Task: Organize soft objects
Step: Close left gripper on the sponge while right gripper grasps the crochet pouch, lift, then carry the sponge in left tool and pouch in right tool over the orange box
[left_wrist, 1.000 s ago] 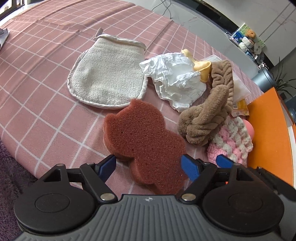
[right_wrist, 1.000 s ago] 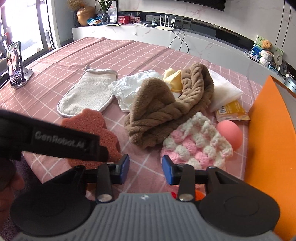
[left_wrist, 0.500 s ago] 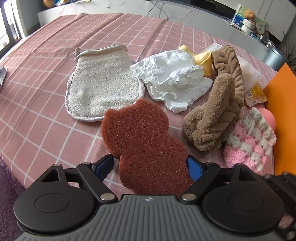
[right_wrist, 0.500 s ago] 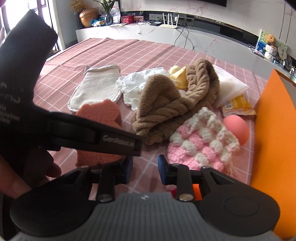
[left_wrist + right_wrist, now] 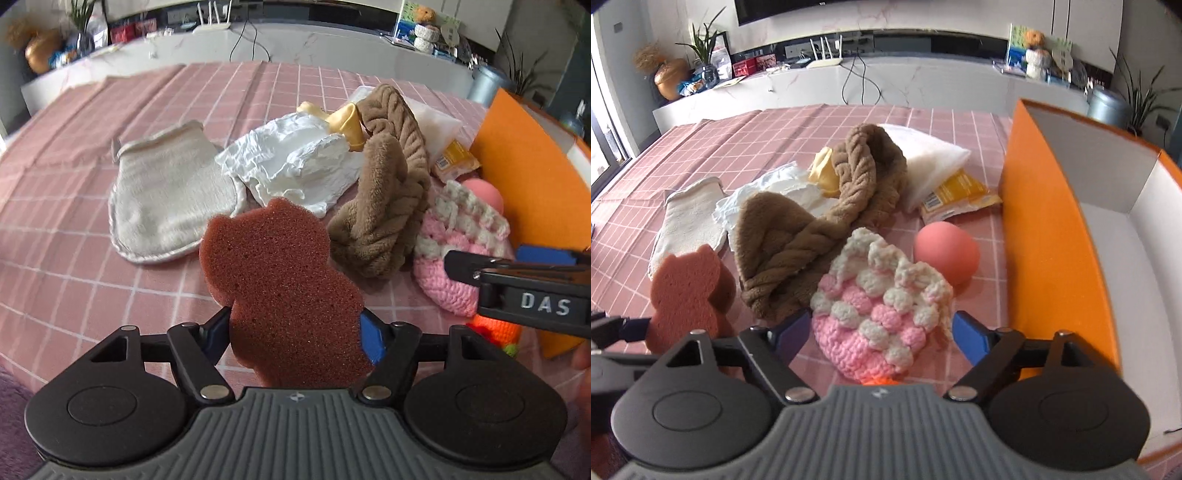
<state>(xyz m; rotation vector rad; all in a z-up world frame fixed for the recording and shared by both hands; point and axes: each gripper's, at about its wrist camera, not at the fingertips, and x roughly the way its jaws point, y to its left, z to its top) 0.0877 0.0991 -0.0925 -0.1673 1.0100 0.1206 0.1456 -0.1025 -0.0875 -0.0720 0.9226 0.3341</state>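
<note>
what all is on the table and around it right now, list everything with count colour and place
sponge: 1, reddish brown, between left gripper's closing pads
mitt: 1, cream, left on the cloth
white cloth: 1, crumpled, mid pile
yellow item: 1, behind white cloth
headband: 1, brown, mid pile
crochet piece: 1, pink and white, between right gripper's opening pads
ball: 1, pink, beside box
packet: 1, yellow, behind ball
box: 1, orange, right
tablecloth: 1, pink checked
left gripper: 1, black
right gripper: 1, black

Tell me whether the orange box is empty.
Cannot tell fully: the orange box shows only bare white walls and floor, but its near wall hides part of the inside.
</note>
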